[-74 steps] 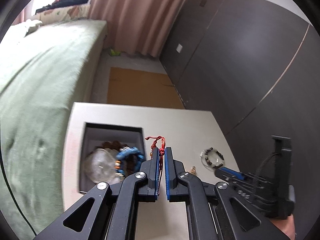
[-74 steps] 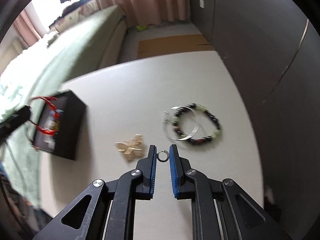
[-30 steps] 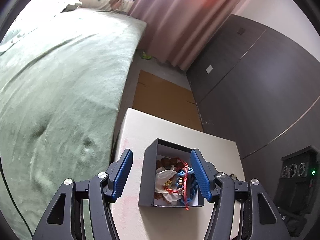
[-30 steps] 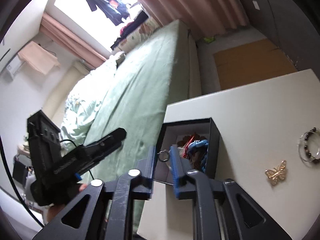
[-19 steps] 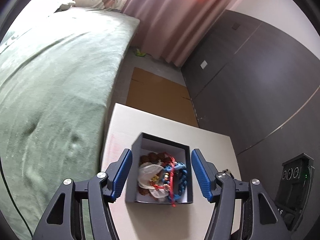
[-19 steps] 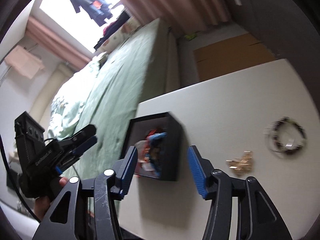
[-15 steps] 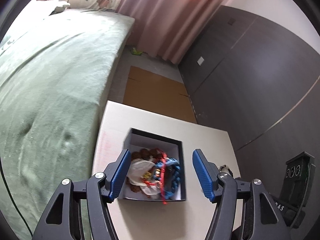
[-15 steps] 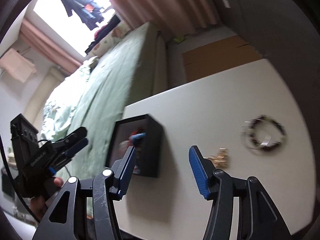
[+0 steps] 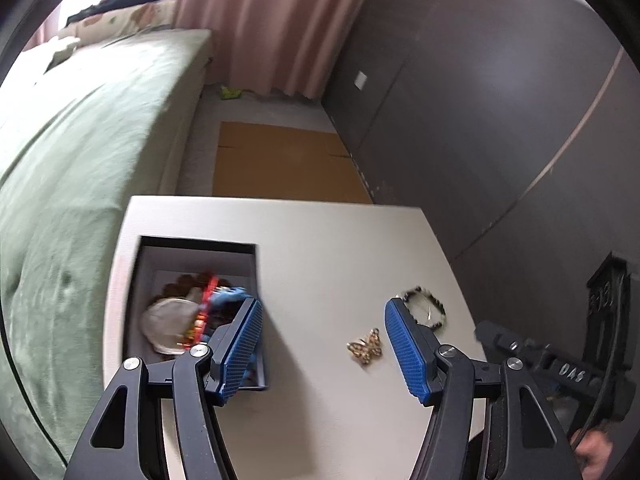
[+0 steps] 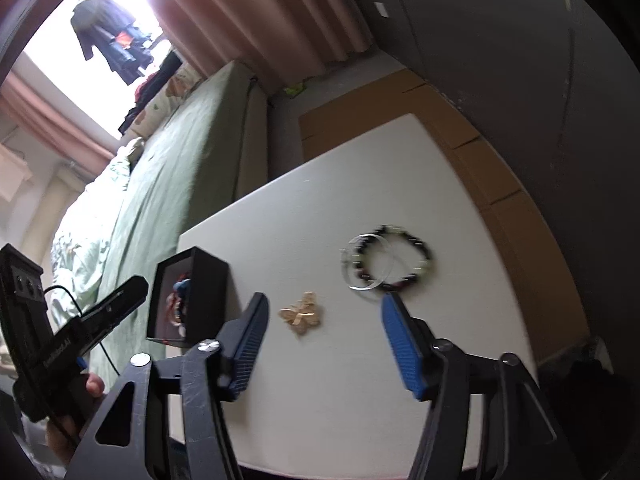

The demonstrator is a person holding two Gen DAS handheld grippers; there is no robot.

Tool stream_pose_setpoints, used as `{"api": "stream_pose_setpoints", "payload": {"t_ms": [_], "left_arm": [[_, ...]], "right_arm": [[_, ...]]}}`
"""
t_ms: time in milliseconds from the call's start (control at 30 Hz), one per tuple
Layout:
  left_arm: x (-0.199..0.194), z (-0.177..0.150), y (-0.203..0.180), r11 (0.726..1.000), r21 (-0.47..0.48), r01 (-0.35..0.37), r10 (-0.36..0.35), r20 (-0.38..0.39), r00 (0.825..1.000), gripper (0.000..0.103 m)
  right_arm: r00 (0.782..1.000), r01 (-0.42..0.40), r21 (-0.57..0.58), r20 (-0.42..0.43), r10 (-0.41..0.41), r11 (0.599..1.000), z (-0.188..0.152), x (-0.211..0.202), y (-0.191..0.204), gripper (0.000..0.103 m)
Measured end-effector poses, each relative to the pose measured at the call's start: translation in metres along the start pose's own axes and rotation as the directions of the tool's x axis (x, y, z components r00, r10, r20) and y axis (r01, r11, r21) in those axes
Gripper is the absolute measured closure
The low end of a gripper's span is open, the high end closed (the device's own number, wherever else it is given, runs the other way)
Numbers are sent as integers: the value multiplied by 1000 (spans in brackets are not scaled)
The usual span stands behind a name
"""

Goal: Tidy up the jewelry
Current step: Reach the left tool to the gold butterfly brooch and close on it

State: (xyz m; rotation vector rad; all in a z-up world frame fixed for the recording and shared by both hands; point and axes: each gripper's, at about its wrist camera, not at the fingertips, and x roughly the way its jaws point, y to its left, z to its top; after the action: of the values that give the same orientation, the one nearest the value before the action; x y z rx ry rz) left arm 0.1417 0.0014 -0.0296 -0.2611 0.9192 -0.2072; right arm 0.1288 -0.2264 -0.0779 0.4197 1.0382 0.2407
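Two claws hang over the white counter, and you hold both with their blue-padded jaws spread apart and nothing between them. Your left claw sits above the counter's near half, its left pad in front of the open black square box, which stands at the counter's left edge beside the green-covered bed. Inside the box lies a heap of jewelry: a blue beaded piece, a red cord bracelet and a pale round item that is too blurred to name. Your right claw, whose jaws have just been opening wider, points at the middle of the counter. Between its pads, lying flat on the surface, is a small gold butterfly brooch. Just beyond the right pad a dark beaded bracelet lies overlapping a thin silver bangle. The brooch, bracelet and bangle are all outside the box, well apart from it. A flat brown cardboard sheet lies on the floor beyond the counter.
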Motion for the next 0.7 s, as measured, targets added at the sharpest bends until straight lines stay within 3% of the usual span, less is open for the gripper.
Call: {"api": "stream_pose_setpoints", "payload": {"t_ms": [133,400,700], "left_arm": [[17,-7,-18,999,40,-26,27,-32,999,38],[61,-21,-48,994,93,-59,70,-111,991,38],[100,-35,-66,971,188,-151,180,-146,973,41]], "right_arm": [[1000,31,50,3,-31,998,4,-5,-24,26],[998,69,124,0,-69,990,4,-11,-60,26],[998,63,167,6,-65,984,7,-18,-80,26]]}}
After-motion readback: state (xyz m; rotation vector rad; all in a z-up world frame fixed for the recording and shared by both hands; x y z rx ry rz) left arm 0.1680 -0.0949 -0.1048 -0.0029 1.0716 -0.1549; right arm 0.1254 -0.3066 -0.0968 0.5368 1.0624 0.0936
